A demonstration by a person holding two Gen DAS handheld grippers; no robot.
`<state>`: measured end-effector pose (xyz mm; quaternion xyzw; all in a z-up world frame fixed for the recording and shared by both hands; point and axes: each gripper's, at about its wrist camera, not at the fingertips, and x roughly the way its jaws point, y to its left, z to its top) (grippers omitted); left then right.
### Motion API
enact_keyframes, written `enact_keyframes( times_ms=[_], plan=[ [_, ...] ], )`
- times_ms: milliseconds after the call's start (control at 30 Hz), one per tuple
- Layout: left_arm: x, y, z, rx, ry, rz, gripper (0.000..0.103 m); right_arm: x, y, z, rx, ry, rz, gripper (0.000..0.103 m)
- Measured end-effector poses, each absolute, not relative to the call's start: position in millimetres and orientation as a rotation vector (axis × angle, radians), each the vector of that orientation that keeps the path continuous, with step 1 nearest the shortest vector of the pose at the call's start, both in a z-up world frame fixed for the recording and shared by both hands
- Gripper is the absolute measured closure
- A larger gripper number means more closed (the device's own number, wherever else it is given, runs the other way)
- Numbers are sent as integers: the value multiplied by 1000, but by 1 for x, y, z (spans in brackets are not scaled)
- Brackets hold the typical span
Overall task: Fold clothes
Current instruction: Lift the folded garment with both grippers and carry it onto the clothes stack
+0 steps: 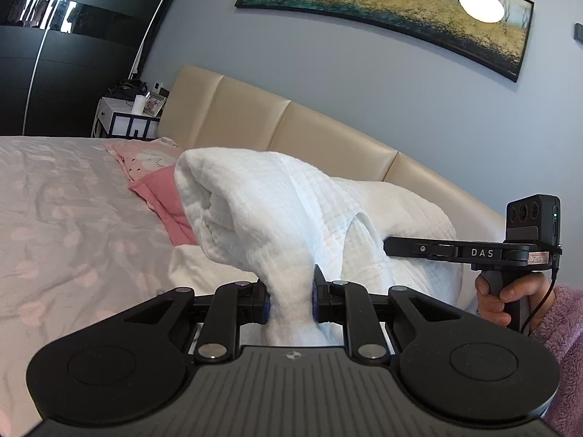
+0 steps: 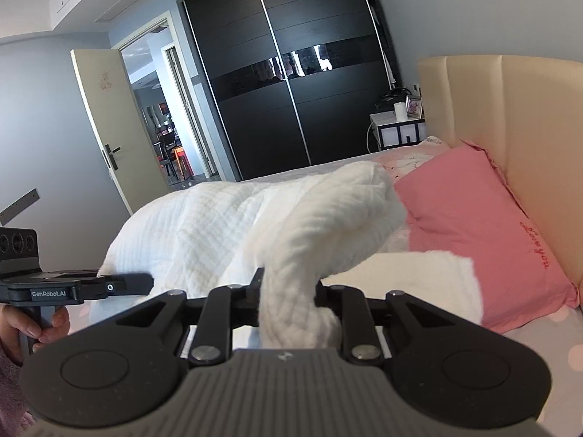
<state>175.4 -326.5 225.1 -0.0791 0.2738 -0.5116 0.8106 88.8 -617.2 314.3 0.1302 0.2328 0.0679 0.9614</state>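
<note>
A white quilted garment (image 1: 277, 211) hangs bunched above the bed. My left gripper (image 1: 290, 304) is shut on a gathered part of it, the cloth pinched between the blue-padded fingers. My right gripper (image 2: 288, 300) is shut on another bunched part of the same white garment (image 2: 226, 229), which drapes away toward the bed. The right gripper's body shows in the left wrist view (image 1: 470, 253), reaching into the cloth. The left gripper's body shows at the left of the right wrist view (image 2: 73, 287). The fingertips of both are hidden by cloth.
The bed has a pale pink patterned sheet (image 1: 65, 218). A pink pillow (image 2: 484, 233) lies against the beige padded headboard (image 1: 320, 134). A white nightstand (image 2: 399, 129) stands by the dark sliding wardrobe (image 2: 291, 83). An open door (image 2: 113, 127) is at the left.
</note>
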Motion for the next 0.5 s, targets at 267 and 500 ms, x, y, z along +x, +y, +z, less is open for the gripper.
enact_keyframes(
  times_ms=[267,500],
  plan=[
    [203,-376,166,-145,671,-1096,87,131,-690,262,321,515,89,79],
    [226,-385,132,-93,708,-1056,87,148,-719,209,379,544,51,75]
  ],
)
